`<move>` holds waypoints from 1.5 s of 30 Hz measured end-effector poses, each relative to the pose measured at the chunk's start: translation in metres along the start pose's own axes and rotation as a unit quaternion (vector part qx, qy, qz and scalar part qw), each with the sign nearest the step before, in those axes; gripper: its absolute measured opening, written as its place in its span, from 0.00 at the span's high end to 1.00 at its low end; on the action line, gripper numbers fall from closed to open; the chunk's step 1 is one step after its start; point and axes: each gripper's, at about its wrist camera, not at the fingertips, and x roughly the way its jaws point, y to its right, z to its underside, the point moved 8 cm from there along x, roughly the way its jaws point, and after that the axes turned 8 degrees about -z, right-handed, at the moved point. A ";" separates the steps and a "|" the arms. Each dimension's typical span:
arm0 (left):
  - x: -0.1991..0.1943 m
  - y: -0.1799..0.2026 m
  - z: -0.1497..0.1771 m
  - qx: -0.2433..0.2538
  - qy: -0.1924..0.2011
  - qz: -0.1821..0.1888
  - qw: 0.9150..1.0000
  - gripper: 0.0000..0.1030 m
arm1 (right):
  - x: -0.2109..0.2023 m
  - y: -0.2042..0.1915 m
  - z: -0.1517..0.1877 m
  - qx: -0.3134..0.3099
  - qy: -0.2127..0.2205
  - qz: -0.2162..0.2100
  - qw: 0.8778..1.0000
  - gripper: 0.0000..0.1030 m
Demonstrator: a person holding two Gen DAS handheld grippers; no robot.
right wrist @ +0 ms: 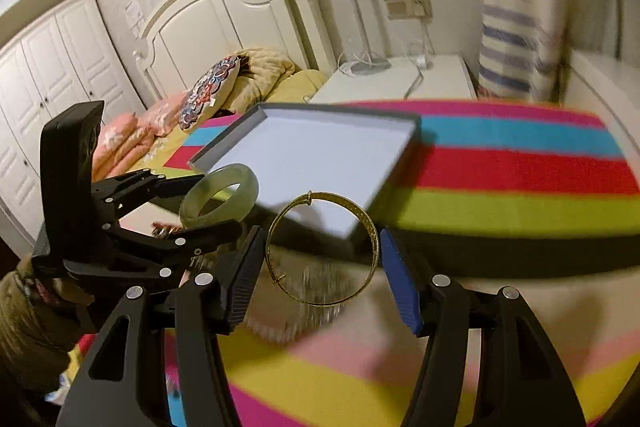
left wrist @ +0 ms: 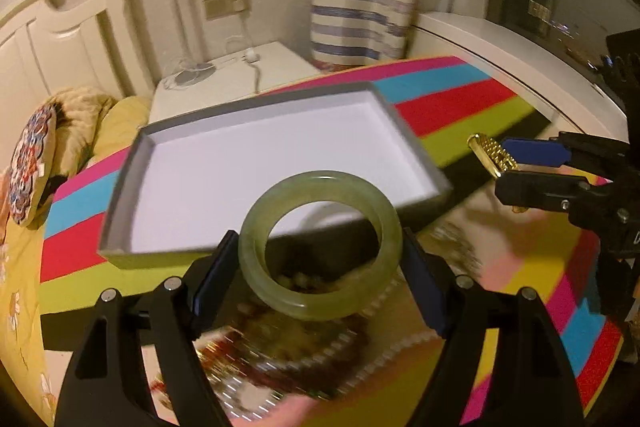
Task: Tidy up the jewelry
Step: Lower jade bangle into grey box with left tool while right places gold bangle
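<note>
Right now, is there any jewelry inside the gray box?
No, the box shows only its bare white floor; the green bangle and the gold bangle are each held in a gripper in front of it.

Readable text: none in either view.
Paper on the wall (right wrist: 135, 15): marks too small and blurred to read.
Right tool's body (left wrist: 635, 237): a cut-off white mark at the edge, not legible.
</note>
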 end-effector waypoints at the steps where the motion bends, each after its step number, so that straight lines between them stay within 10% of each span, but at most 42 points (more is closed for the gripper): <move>1: 0.004 -0.008 -0.003 -0.006 -0.004 -0.003 1.000 0.24 | 0.008 0.000 -0.006 -0.001 -0.002 -0.001 1.000 0.43; 24: 0.097 -0.126 -0.023 -0.057 -0.116 -0.079 0.989 0.24 | 0.109 0.015 -0.020 -0.035 -0.078 0.087 0.993 0.43; 30: 0.102 -0.131 -0.008 -0.062 -0.153 -0.055 0.985 0.23 | 0.116 0.005 -0.013 -0.083 -0.091 0.091 0.988 0.26; 45: 0.050 -0.106 0.052 -0.080 -0.201 -0.050 0.975 0.23 | 0.098 -0.013 0.014 -0.147 -0.149 0.018 0.978 0.21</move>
